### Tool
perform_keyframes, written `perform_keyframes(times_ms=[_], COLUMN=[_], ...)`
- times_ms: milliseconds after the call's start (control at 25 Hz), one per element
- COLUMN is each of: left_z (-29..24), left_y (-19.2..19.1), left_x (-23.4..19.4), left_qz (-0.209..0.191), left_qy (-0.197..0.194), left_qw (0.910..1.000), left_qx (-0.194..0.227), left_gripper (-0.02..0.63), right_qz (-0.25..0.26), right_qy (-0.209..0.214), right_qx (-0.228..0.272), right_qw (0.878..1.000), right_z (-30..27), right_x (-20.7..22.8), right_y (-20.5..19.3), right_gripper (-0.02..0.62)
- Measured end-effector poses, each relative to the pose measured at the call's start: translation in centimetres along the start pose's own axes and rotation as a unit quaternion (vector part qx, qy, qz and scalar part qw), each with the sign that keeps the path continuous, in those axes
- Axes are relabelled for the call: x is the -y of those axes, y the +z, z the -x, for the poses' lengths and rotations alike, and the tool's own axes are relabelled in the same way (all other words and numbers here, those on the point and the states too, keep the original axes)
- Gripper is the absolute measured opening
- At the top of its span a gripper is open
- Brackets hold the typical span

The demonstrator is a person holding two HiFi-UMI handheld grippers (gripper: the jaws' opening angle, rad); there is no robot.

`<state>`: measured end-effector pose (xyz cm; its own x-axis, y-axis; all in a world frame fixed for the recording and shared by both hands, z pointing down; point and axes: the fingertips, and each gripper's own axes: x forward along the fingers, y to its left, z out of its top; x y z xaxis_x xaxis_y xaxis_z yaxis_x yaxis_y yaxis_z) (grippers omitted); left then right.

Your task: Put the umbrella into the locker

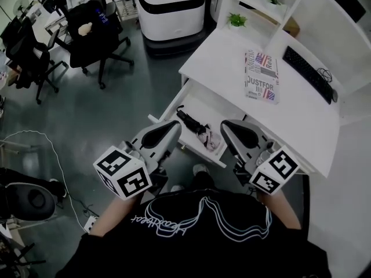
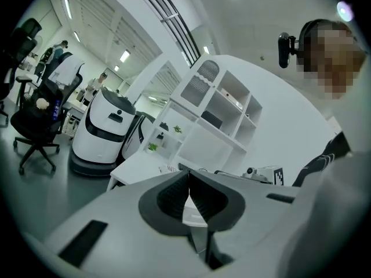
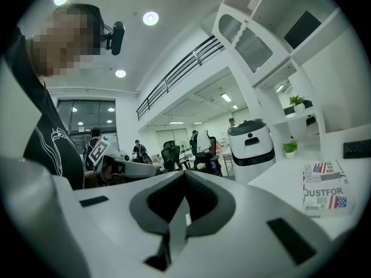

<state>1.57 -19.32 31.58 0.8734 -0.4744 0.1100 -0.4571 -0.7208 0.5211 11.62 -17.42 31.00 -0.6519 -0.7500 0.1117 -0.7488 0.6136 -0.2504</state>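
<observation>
A black folded umbrella (image 1: 191, 122) lies inside the open white drawer (image 1: 200, 104) of the desk, and a pale patterned bit lies beside its near end. Both grippers hang close to my chest, above the drawer's front edge and apart from the umbrella. My left gripper (image 1: 173, 126) is shut and holds nothing; in its own view the pads of the left gripper (image 2: 188, 184) meet. My right gripper (image 1: 228, 126) is shut and empty too, and in its own view the ribbed pads of the right gripper (image 3: 184, 184) are pressed together.
The white desk (image 1: 301, 120) carries a magazine (image 1: 262, 76) and a black keyboard (image 1: 308, 73). Shelves with a small plant (image 1: 236, 20) stand behind it. A white robot unit (image 1: 171, 7) and black office chairs (image 1: 95, 36) stand on the grey floor, where a white cable (image 1: 55, 155) lies at the left.
</observation>
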Motion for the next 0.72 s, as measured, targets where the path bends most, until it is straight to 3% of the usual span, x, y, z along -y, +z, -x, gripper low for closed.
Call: perform_keyframes(times_ms=[720], left_z=[0.72], left_y=[0.28], left_x=[0.53], left_qz=[-0.029], left_qy=[0.015], left_qw=[0.9994], left_qx=[0.012], left_gripper=[0.005], right_qz=[-0.003], right_qy=[0.017], right_qx=[0.006], right_qw=[1.0], right_z=[0.07], right_x=[-0.53], right_y=[0.71], right_gripper=[0.003])
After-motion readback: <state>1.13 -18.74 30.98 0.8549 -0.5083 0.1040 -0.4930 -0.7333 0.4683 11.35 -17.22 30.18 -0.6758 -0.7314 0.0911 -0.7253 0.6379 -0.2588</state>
